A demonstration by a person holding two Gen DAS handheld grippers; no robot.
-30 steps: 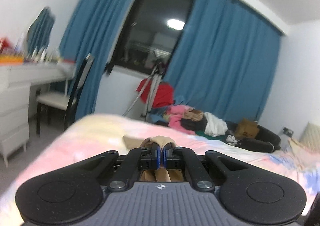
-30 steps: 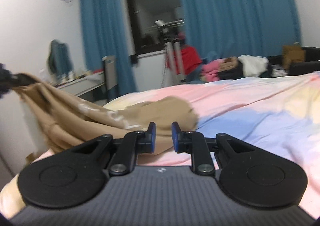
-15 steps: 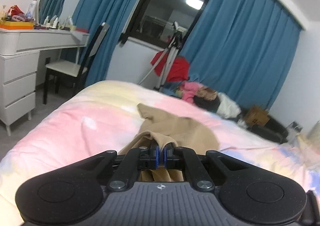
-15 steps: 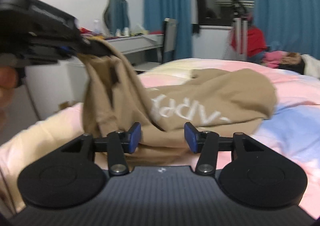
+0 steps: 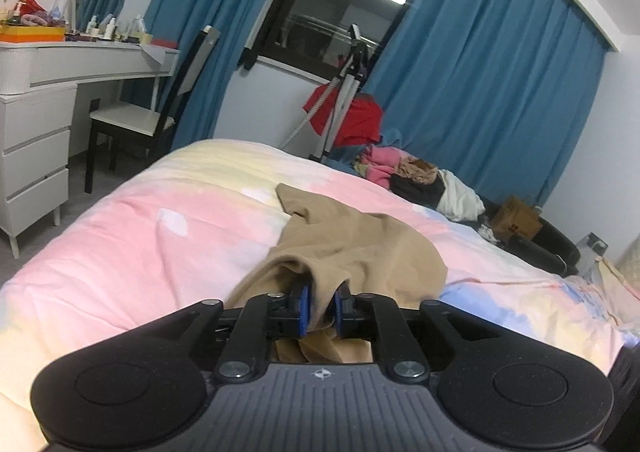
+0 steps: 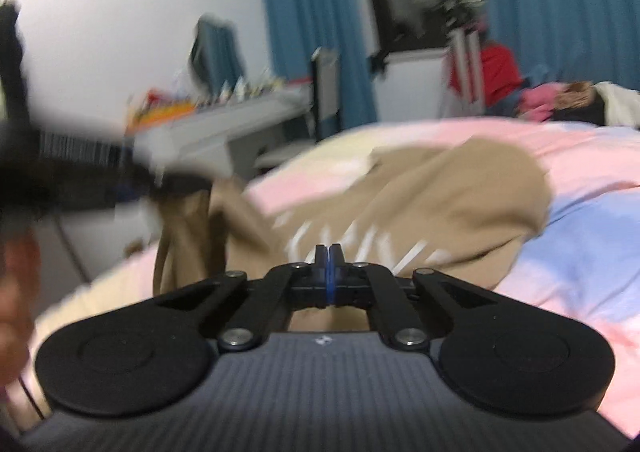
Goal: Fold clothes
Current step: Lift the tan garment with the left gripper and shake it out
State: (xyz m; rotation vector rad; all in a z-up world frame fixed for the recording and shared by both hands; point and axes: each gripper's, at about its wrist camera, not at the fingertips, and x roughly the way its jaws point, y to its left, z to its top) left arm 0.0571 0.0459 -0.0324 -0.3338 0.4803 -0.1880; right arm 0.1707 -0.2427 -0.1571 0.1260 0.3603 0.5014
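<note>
A tan garment with white lettering lies crumpled on the pastel bedspread. My left gripper has its jaws slightly parted around a fold of the tan fabric, holding it just above the bed. In the right wrist view the same garment spreads across the bed, and the left gripper shows blurred at the left with fabric hanging from it. My right gripper has its jaws pressed together at the garment's near edge; whether cloth is pinched is unclear.
A white dresser with bottles and a chair stand left of the bed. A tripod with a red cloth and a heap of clothes lie beyond the bed, before blue curtains.
My left gripper has lowered toward the bed and its jaws have parted slightly around the fabric. My right gripper opened wide, then closed at the garment's near edge.
</note>
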